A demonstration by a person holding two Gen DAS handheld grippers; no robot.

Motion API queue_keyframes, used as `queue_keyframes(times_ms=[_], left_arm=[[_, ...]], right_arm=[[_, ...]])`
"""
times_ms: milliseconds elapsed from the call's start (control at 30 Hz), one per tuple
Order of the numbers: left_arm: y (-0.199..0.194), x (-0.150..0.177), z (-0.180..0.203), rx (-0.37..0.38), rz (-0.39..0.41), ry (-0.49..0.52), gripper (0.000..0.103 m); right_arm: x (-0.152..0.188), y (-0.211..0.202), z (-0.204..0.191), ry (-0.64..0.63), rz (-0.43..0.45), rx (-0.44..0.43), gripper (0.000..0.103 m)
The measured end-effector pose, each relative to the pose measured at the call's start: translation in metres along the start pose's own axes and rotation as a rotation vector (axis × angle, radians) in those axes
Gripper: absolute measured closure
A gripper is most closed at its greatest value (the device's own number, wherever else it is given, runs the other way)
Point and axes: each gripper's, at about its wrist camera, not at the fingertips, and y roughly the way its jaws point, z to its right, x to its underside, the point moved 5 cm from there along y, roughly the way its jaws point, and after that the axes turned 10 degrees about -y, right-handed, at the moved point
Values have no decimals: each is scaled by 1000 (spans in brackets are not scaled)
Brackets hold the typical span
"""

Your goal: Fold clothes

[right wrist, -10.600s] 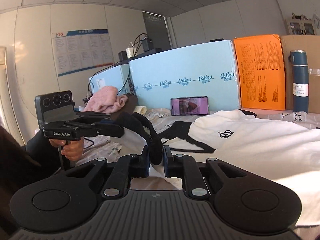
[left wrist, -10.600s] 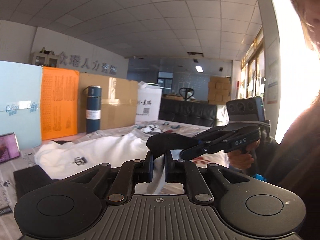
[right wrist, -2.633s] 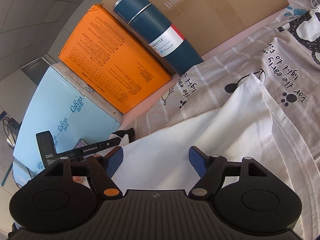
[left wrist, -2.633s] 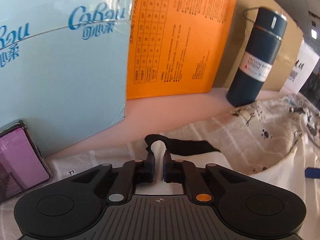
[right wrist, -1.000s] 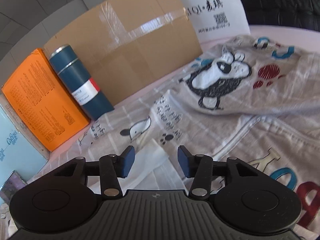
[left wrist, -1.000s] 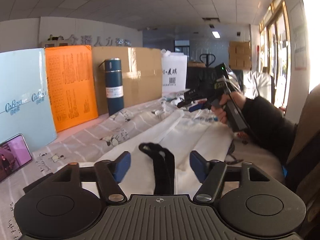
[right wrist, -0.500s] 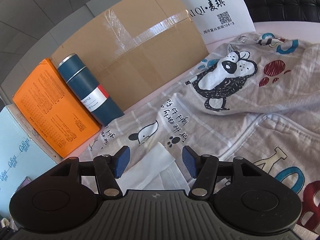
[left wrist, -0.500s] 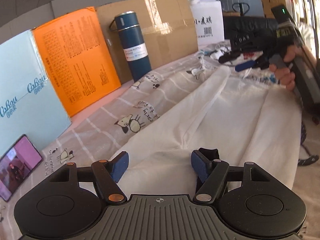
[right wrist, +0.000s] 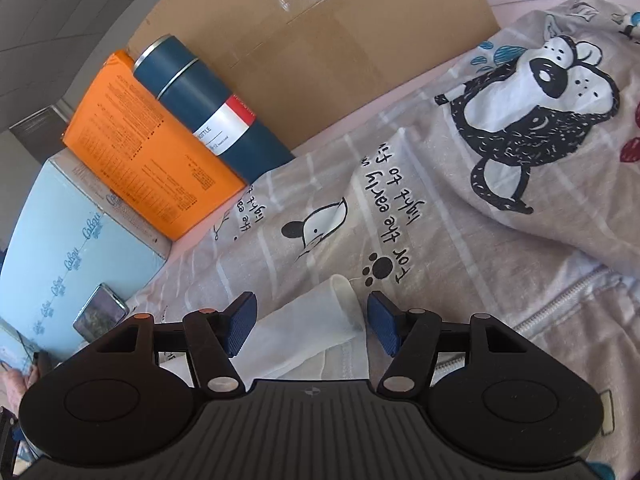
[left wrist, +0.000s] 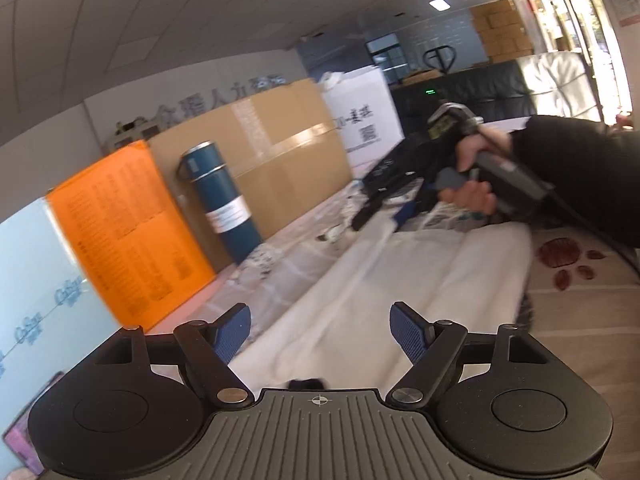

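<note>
A white garment (left wrist: 400,276) lies folded lengthwise on the patterned grey cloth (right wrist: 440,240). My left gripper (left wrist: 320,330) hovers open above its near end, nothing between the blue pads. A bit of black trim (left wrist: 306,384) peeks out just under the gripper body. In the left wrist view, a hand holds my right gripper (left wrist: 380,212) at the garment's far end. In the right wrist view, that gripper (right wrist: 312,318) is open with a white corner of the garment (right wrist: 320,316) lying between its fingers, not pinched.
Along the back stand a pale blue box (right wrist: 68,248), an orange box (left wrist: 124,232), a dark blue flask (left wrist: 224,204) and a cardboard box (left wrist: 280,160). A phone (right wrist: 100,312) leans against the blue box. The person's dark sleeve (left wrist: 580,172) reaches in from the right.
My left gripper has tilted up and lifted off the garment, staying open. The right gripper has dropped closer to the garment's corner, still open. Earlier both were shut on fabric.
</note>
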Motion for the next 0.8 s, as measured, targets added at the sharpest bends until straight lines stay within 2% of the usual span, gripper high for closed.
queue_keyframes(times_ms=[100,267,333,433,467,500,533,567,633,800], left_arm=[[18,4,39,83,-40,74,24],[52,1,90,153,-76,162,24],[66,-3,106,156,-64,201,24],[89,-18,121,140,-47,208,24],[96,-22,125,138,-43,206,28],[101,-24,128,136,-38,202,48],[106,-26,131,138,-41,193,64],[108,-27,132,144,-52,181,89],[107,-25,132,145,-47,175,90],[79,-32,113,89,44,105,92]], right_arm=[[-4,5,3,-26,-3,-52,44],[-3,7,5,-72,8,-107,44],[2,6,-1,-119,1,-127,50],[7,6,-7,-179,1,-114,56],[8,5,-9,-200,0,-109,57],[10,5,-11,-220,0,-105,62],[11,5,-13,-240,0,-100,70],[13,3,-14,-255,3,-102,73],[15,1,-17,-285,14,-105,79],[12,-9,-21,-311,82,-119,83]])
